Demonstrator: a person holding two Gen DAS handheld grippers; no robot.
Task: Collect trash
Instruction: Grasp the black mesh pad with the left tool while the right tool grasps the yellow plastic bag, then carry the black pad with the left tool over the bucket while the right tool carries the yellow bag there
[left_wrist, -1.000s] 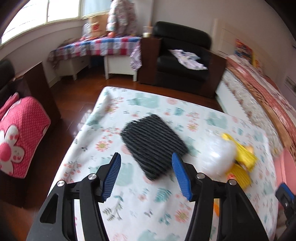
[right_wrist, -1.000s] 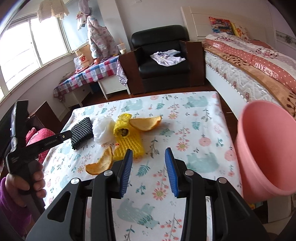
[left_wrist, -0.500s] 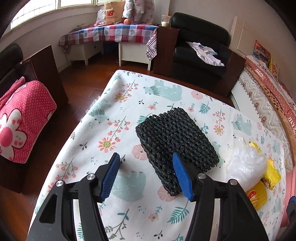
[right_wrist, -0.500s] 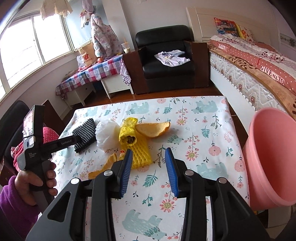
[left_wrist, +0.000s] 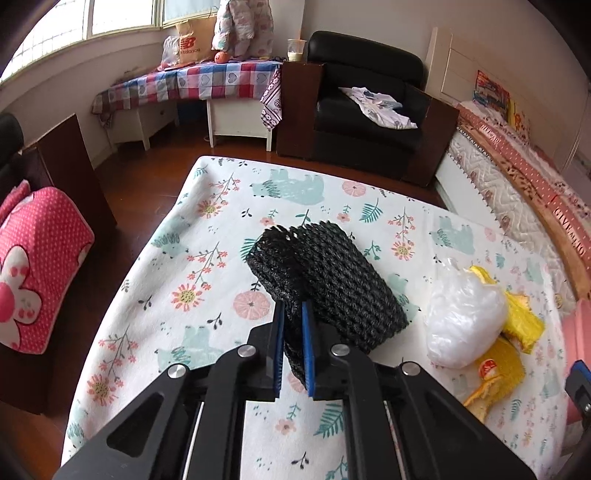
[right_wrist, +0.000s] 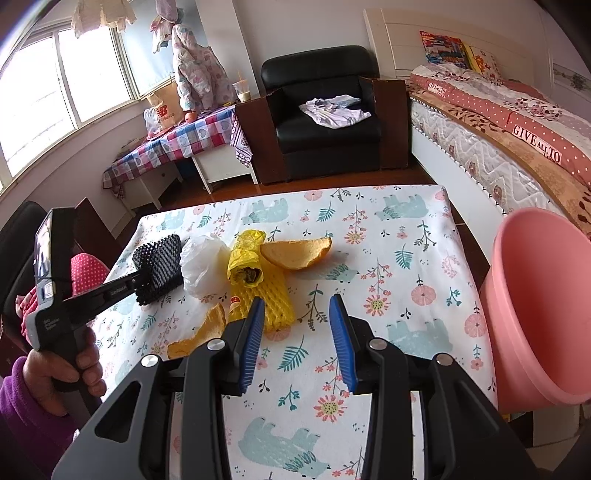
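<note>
Daylit bedroom with pale walls (right_wrist: 314, 26) and a dark reddish wooden floor (left_wrist: 147, 173), lit through a curved row of windows (right_wrist: 55, 85) at the left. Black armchair (right_wrist: 325, 110) against the far wall with a crumpled cloth (right_wrist: 334, 110) on its seat, beside a low white bench (left_wrist: 236, 118) under a checked cover. Bed (right_wrist: 517, 129) along the right with a red-and-brown blanket, and a pink dotted cushion (left_wrist: 33, 266) at the left.

The left gripper (left_wrist: 293, 332) is angled downward and its jaws are closing, pinched on the near edge of the black foam net (left_wrist: 325, 280). The right gripper (right_wrist: 297, 332) is held tilted downward, jaws parted with nothing between them.
</note>
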